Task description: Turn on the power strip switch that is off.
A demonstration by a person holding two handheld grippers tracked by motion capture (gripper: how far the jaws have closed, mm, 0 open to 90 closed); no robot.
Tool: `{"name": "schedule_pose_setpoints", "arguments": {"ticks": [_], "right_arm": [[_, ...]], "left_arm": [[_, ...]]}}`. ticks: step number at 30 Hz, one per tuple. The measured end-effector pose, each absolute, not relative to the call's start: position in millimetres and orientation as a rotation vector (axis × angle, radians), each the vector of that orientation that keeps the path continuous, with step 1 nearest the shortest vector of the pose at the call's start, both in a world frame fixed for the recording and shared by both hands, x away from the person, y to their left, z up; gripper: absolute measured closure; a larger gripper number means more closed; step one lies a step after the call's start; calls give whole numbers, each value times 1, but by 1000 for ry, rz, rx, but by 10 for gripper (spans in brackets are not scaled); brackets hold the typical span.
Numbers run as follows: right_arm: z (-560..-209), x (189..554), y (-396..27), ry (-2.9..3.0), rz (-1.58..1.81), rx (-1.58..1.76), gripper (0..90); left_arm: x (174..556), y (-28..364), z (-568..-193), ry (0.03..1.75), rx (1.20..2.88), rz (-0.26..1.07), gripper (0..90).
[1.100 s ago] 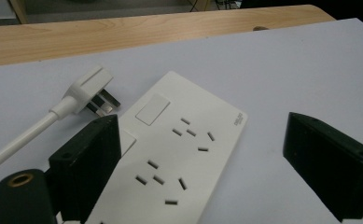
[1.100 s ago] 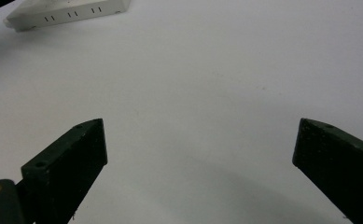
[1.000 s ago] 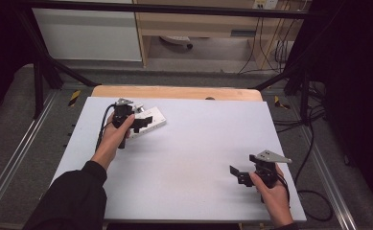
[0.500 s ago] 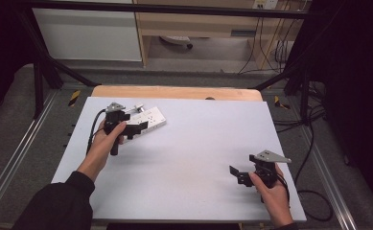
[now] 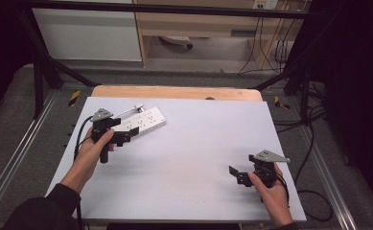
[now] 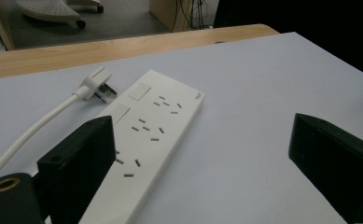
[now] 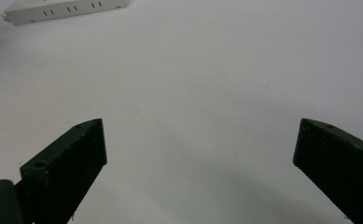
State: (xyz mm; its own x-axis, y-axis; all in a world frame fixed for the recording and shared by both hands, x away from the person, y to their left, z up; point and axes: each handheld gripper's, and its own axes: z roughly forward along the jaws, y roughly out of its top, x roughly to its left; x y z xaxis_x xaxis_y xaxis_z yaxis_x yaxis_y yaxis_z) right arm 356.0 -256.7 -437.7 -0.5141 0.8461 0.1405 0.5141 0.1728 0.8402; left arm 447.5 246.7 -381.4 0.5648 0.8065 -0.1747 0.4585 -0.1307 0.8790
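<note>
A pale grey table (image 5: pixel 193 153) sits on a wooden top, with dark frame legs and cables on the floor around it. A white power strip (image 5: pixel 143 122) lies flat at about ten o'clock on the table, its plug (image 6: pixel 95 83) beside its far end. The left gripper (image 5: pixel 122 138) hovers just at the strip's near end, jaws wide apart. At four o'clock, the right gripper (image 5: pixel 236 174) also gapes, empty, over bare surface.
</note>
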Motion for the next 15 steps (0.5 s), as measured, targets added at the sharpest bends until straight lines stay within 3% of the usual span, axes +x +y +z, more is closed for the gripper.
{"name": "schedule_pose_setpoints", "arguments": {"ticks": [15], "right_arm": [[-438, 356, -256, 2103, 1271, 1291, 29]], "left_arm": [[405, 271, -389, 1043, 1747, 440, 69]]}}
